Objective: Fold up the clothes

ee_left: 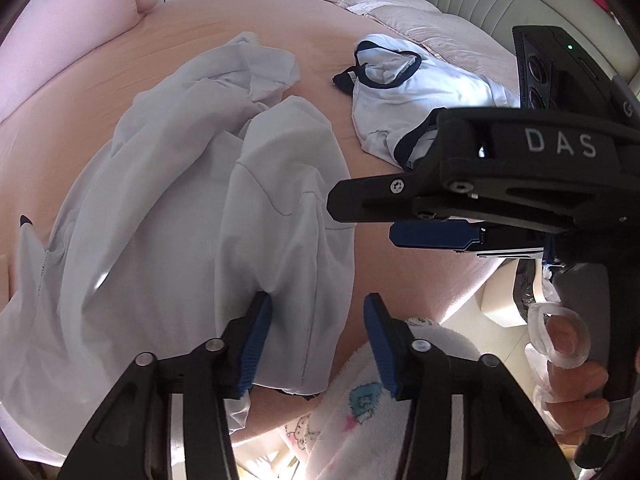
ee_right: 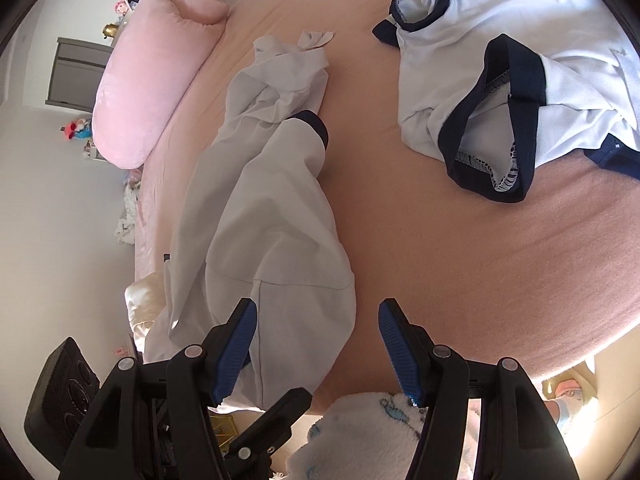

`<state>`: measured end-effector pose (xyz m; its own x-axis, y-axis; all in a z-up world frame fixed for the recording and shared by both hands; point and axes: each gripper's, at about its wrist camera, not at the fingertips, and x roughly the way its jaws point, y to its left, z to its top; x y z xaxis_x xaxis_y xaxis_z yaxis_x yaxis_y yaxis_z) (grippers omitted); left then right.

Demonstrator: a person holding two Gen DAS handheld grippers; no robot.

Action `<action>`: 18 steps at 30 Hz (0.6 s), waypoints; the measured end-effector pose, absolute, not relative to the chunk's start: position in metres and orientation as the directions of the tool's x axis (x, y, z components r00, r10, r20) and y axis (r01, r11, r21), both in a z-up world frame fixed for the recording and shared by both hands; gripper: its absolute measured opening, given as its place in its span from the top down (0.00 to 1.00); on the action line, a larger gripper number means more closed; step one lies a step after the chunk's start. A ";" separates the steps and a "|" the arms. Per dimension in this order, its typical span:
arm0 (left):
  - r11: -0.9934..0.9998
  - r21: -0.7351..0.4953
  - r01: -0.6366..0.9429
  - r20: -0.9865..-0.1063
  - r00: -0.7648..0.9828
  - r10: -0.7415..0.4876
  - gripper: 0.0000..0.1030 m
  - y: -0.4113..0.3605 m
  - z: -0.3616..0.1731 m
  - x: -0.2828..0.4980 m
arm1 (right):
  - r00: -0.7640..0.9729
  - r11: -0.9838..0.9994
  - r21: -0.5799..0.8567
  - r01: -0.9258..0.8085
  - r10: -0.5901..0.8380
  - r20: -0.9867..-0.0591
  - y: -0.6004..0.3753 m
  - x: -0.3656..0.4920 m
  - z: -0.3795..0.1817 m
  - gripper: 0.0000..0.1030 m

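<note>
- Pale grey garment, thin woven-looking cloth with navy trim, lies bunched lengthwise on the peach bed sheet; near end hangs over the mattress edge by both grippers.
- Likely a long-sleeved top or jacket, but crumpled so I cannot tell the exact type; a navy cuff shows midway along it.
- Second garment, a white shirt with navy binding, sits well apart toward the headboard side, also rumpled, openings gaping.
- Left gripper: fingers spread wide, nothing pinched; its left pad touches or sits just beside the grey cloth's near hem.
- Right gripper: fingers likewise spread, empty; left pad overlaps the grey cloth in view, contact unclear.
- In the left wrist view the right gripper's body crosses the frame above the sheet, a hand on its handle.
- Handling judgement: light, limp, no stiffness, so it will drape and sag from any single pinch; sheet looks slightly fuzzy, so dragging may snag rather than slide.
- Best hold, judged: two corners of the near hem, one per gripper, pinching a single layer at seam or hem where cloth is thicker, then lift and spread flat.
- Risk: grabbing several layers in the bunched middle keeps the wrinkles locked in.
- Pink bolster pillow lies along the far side, clear of both garments.
</note>
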<state>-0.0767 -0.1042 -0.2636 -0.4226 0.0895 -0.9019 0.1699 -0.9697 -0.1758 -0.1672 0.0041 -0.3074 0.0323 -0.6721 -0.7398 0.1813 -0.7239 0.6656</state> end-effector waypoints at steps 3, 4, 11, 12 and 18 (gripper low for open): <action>-0.926 -0.324 0.194 -0.877 -0.428 0.218 0.86 -0.116 -0.272 -0.075 | 0.047 -0.712 0.683 0.162 -0.685 -0.727 -0.003 -0.168 -0.313 0.39; -0.911 -0.360 0.201 -0.867 -0.433 0.247 0.86 -0.120 -0.273 -0.074 | 0.052 -0.709 0.688 0.155 -0.690 -0.722 -0.005 -0.169 -0.314 0.39; -0.874 -0.431 0.225 -0.843 -0.447 0.301 0.87 -0.129 -0.272 -0.067 | 0.086 -0.680 0.725 0.108 -0.720 -0.688 -0.021 -0.172 -0.327 0.39; -0.862 -0.453 0.227 -0.835 -0.446 0.322 0.87 -0.131 -0.273 -0.067 | 0.090 -0.676 0.730 0.101 -0.725 -0.683 -0.023 -0.172 -0.329 0.40; -0.840 -0.484 0.244 -0.830 -0.433 0.352 0.87 -0.133 -0.277 -0.065 | 0.105 -0.657 0.754 0.025 -0.748 -0.655 -0.022 -0.169 -0.347 0.91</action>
